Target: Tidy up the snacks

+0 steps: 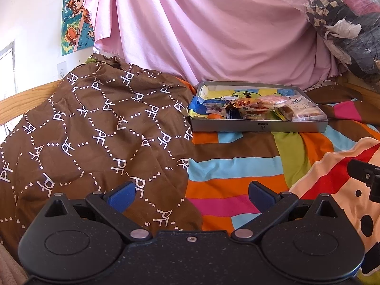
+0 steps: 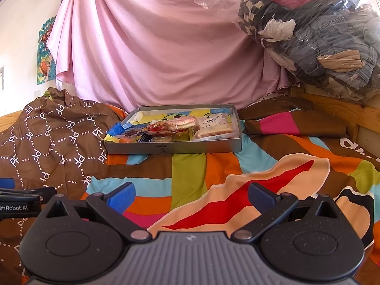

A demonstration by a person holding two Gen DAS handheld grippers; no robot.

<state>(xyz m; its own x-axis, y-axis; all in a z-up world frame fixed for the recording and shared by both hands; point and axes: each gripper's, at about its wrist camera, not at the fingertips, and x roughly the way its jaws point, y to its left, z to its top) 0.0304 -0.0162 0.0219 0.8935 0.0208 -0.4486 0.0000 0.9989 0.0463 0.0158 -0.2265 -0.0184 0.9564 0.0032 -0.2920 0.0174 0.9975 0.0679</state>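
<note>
Both grippers hang low over the bed, well short of the shallow grey cardboard tray [image 2: 173,148] that sits on the striped, many-coloured bedspread [image 2: 187,173]. The left gripper [image 1: 192,196] has its blue-padded fingers spread wide with nothing between them; the right gripper [image 2: 192,196] is the same, apart and empty. The wrapped snacks [image 2: 175,124] all lie inside the tray: round biscuits in clear film heaped at the middle, a pale sandwich-like pack [image 2: 215,130] against the right wall, darker packets to the left. That heap fits a tray waiting to be sorted or one just filled, so I call no stage.

For any pick, come in from above the near wall, take one packet by its crinkled edge, and lift it clear of the low rim.

Room is open straight ahead over the flat spread. The brown patterned quilt [image 1: 95,128] crowds the tray's left corner, and the draped pink sheet [image 2: 161,47] closes the back.
</note>
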